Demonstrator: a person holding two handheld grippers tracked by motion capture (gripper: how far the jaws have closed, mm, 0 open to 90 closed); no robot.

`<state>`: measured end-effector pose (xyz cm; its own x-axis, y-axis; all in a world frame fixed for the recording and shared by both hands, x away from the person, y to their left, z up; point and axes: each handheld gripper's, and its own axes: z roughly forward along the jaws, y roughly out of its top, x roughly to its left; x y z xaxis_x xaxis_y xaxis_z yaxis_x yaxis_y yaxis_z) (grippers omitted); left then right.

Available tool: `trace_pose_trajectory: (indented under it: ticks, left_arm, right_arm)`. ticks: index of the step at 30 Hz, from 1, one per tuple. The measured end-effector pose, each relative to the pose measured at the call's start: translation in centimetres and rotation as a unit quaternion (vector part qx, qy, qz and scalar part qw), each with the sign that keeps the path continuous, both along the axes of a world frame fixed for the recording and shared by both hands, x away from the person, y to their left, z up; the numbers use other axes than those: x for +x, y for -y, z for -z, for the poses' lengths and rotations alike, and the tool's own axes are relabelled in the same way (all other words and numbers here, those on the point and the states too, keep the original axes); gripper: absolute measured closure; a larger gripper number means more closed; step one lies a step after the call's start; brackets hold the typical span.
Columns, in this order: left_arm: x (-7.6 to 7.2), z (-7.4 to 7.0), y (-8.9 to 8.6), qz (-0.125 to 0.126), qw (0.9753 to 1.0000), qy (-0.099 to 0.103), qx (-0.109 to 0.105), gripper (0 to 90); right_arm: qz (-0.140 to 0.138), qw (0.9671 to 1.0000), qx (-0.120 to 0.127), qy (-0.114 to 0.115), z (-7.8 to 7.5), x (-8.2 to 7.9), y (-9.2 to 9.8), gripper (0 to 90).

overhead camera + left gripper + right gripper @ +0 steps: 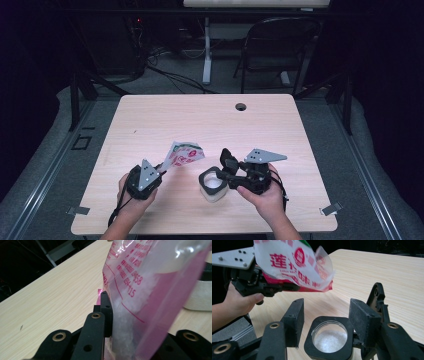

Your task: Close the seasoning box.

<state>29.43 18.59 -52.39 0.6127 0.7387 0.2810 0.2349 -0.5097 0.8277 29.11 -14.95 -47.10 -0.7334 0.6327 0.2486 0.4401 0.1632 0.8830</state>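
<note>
We hold the bag [184, 154] clamped in the left gripper [159, 172], just beside the jar [213, 186]; right gripper [325, 326] open, empty. Tilted off-centre, crystals could spill.

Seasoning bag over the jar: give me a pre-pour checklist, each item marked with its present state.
1. Left hand-held gripper clamped on the seasoning bag: ok.
2. Jar mouth uncovered, white granules inside: ok.
3. Bag mouth directly above the jar opening: not ok; in the high view the bag sits left of the jar.
4. Right hand-held gripper steadying the jar: cannot tell; the jaws stand apart above it.
5. Bag mouth torn open: cannot tell.
6. Table free of spilled granules: ok.
</note>
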Motion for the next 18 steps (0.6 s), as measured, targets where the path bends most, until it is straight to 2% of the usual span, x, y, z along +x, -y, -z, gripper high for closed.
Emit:
trace_pose_trajectory:
  ticks: [8, 14, 18]
  left_arm:
    - [0.6, -0.4, -1.7, -0.028, 0.9991, -0.005, -0.032, 84.0]
    - [1.0, -0.6, -3.3, -0.058, 0.9969, -0.007, -0.053, 83.9]
    - [1.3, -0.7, -4.3, -0.077, 0.9954, -0.005, -0.058, 83.9]
  right_arm:
    - [0.01, 0.9999, 0.004, -0.003, 0.3, 0.2, 0.2, 47.5]
    - [0.01, 0.9999, 0.001, 0.007, 0.2, 0.1, 0.4, 49.2]
    - [0.009, 0.9999, -0.003, 0.011, 0.3, 0.1, 0.4, 49.7]
